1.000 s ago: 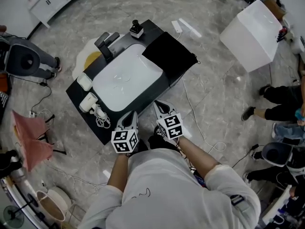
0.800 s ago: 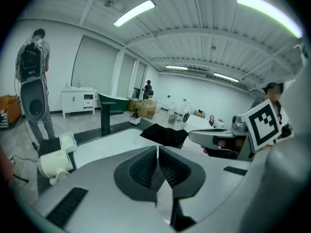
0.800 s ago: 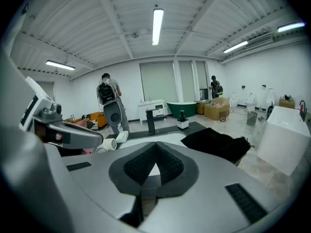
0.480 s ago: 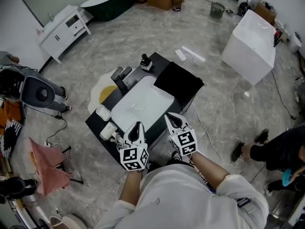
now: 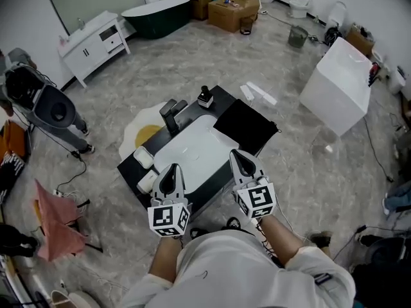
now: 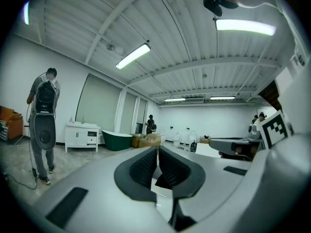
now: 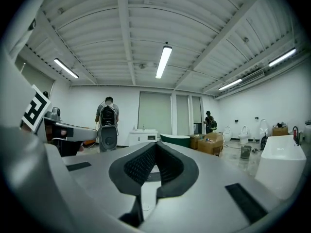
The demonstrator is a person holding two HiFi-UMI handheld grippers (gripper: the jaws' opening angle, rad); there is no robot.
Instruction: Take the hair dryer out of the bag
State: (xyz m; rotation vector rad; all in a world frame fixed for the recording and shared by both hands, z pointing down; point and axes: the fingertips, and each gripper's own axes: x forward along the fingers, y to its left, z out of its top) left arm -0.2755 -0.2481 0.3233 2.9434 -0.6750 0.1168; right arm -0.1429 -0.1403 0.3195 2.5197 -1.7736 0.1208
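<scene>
**Hair dryer point(image 5: 146, 181) lying outside the bag point(image 5: 247, 126)**

What looks like the white hair dryer is lying at the lower-left end of the black counter point(image 5: 221, 98), well apart from the flat bag right of centre. The left gripper point(image 5: 169, 172) and right gripper point(image 5: 241, 157) are hovering, jaws pressed together on nothing. A careless reach is risking nudging it off the edge. The faucet point(image 5: 172, 113) is standing nearby.

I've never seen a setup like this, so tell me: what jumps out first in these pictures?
The black stand with a white basin in the middle of the marble floor catches the eye first, a black bag lying at its right end. Nearer the camera, the left gripper and right gripper hover side by side, fingers closed on nothing.
</scene>
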